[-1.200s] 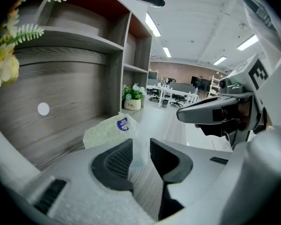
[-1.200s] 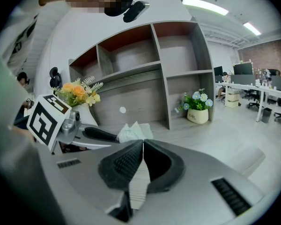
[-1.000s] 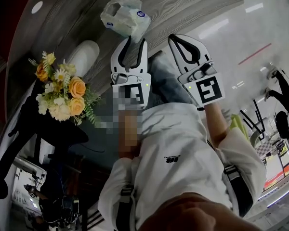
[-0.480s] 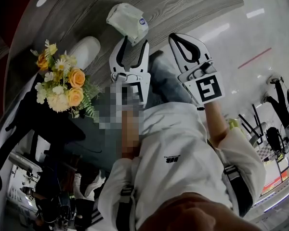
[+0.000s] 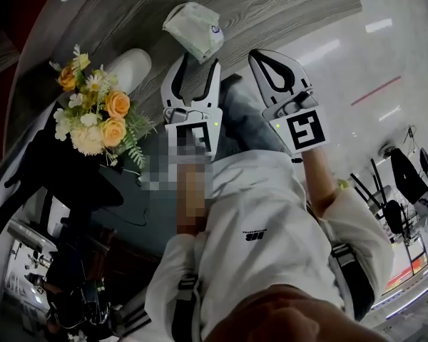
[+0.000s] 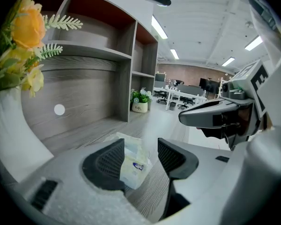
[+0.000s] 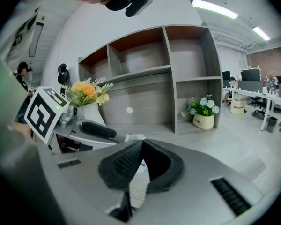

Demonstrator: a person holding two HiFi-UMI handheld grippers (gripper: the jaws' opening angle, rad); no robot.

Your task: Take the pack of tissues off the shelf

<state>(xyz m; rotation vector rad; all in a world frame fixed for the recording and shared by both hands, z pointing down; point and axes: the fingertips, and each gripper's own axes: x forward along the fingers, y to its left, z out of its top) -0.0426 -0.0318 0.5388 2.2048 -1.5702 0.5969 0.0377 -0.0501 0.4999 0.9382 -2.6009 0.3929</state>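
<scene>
In the head view we see the pack of tissues (image 5: 194,28) lying on the wood-grain desk (image 5: 292,6), just past the tips of the left gripper (image 5: 197,64). The right gripper (image 5: 261,54) hangs just beside the left one, and its fingers meet at the tips. A bunch of flowers (image 5: 93,116) stands off to the left.

In the left gripper view we find that the fingers have just been opening and now stand wide apart. The pack (image 6: 131,165) rests on the desk between them, and neither pad presses on it.

In the right gripper view we see the fingers closed tip to tip on nothing. A strip of the pack (image 7: 141,165) shows through the gap below the tips. Behind rises the shelf unit (image 7: 178,69), with a potted plant (image 7: 203,114) in its lower right compartment.
</scene>
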